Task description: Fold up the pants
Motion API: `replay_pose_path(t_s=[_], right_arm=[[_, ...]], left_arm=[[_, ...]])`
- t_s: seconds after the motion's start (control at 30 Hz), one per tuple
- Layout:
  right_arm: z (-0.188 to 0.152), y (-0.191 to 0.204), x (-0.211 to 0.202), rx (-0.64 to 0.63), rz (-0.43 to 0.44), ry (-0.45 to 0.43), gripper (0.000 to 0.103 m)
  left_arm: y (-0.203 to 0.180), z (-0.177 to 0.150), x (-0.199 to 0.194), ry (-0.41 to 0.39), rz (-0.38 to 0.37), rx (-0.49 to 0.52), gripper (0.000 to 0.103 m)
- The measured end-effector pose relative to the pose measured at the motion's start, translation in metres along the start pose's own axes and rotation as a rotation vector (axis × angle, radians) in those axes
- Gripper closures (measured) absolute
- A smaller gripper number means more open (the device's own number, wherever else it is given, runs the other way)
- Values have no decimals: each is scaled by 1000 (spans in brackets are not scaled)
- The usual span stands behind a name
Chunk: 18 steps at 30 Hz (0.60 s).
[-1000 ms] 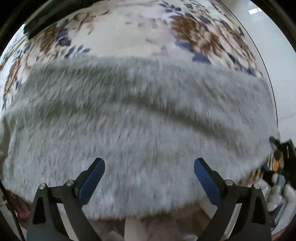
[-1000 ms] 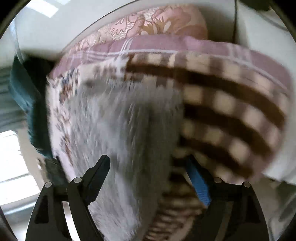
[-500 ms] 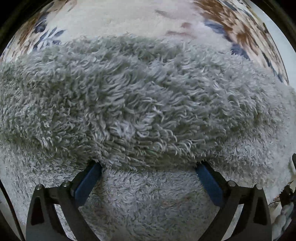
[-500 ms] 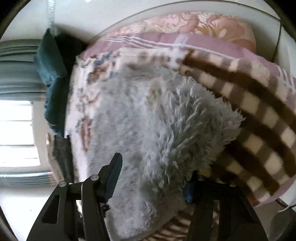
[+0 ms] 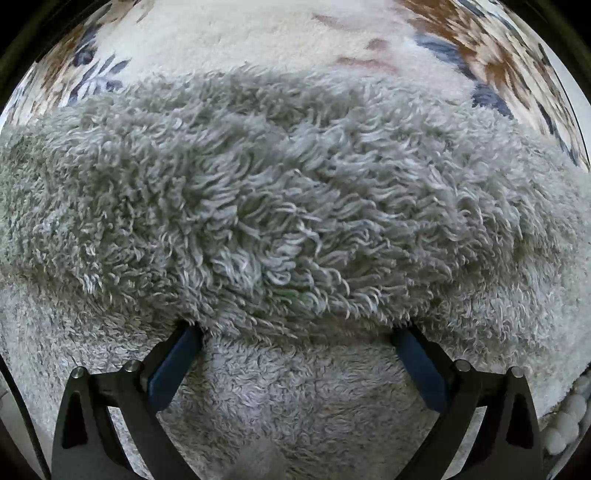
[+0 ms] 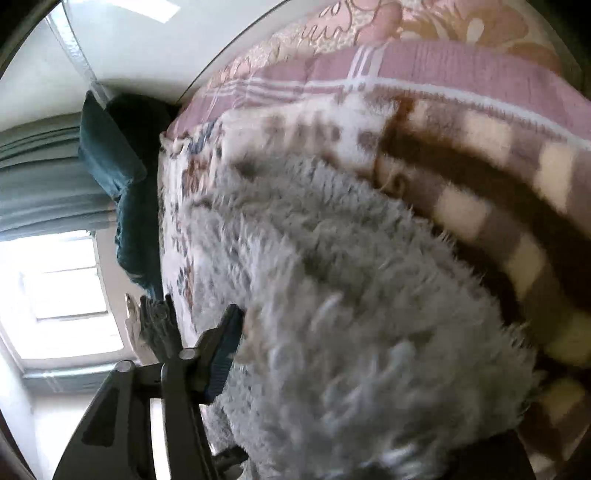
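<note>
The pants are grey and shaggy (image 5: pixel 295 206) and lie on a floral blanket (image 5: pixel 258 33). In the left wrist view a thick fold of them rises right in front of my left gripper (image 5: pixel 295 332). Its blue-padded fingers (image 5: pixel 173 365) are spread wide, tips buried under the fold's edge, with flat grey fleece between them. In the right wrist view the pants (image 6: pixel 351 314) fill the centre and cover my right gripper (image 6: pixel 332 350). Only its left finger (image 6: pixel 221 350) shows, against the fleece; the right finger is hidden.
A brown-and-cream checked blanket (image 6: pixel 480 177) and a pink plaid cover (image 6: pixel 424 70) lie beyond the pants. A dark teal cloth (image 6: pixel 122 192) hangs at the bed's far side near a bright window (image 6: pixel 62 295). Small white objects (image 5: pixel 569 417) sit at the left view's lower right edge.
My left gripper has pushed in low against the pants, so the fold now fills the view. My right gripper has tilted and moved closer, and the fleece now hides its right finger.
</note>
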State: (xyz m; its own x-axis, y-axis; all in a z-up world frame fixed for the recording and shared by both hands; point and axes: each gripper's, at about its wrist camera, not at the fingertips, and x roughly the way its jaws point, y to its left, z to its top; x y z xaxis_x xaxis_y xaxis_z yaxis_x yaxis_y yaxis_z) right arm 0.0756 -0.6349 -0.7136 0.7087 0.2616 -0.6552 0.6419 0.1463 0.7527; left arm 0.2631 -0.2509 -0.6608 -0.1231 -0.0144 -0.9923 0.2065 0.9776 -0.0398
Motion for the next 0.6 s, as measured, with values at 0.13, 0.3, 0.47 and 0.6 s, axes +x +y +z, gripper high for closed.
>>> replay_pose_path(t_s=[0.13,0.3,0.47,0.6], right_arm=[[-1,10,-20,7,-62,-70,85],[-29,75,-39,-172,-101,-61,85],[-64,148,-33,-322,-153,-47,85],[-103,191,-19,-409,-174,-21,85]], left_arm=[[-4,-22,-21,-17,40,31,0],[-10,-34,-37,-15,128,70,0],[15,-45,-54,-35,158,76,0],[52,-52,-63,-40,156,51,0]])
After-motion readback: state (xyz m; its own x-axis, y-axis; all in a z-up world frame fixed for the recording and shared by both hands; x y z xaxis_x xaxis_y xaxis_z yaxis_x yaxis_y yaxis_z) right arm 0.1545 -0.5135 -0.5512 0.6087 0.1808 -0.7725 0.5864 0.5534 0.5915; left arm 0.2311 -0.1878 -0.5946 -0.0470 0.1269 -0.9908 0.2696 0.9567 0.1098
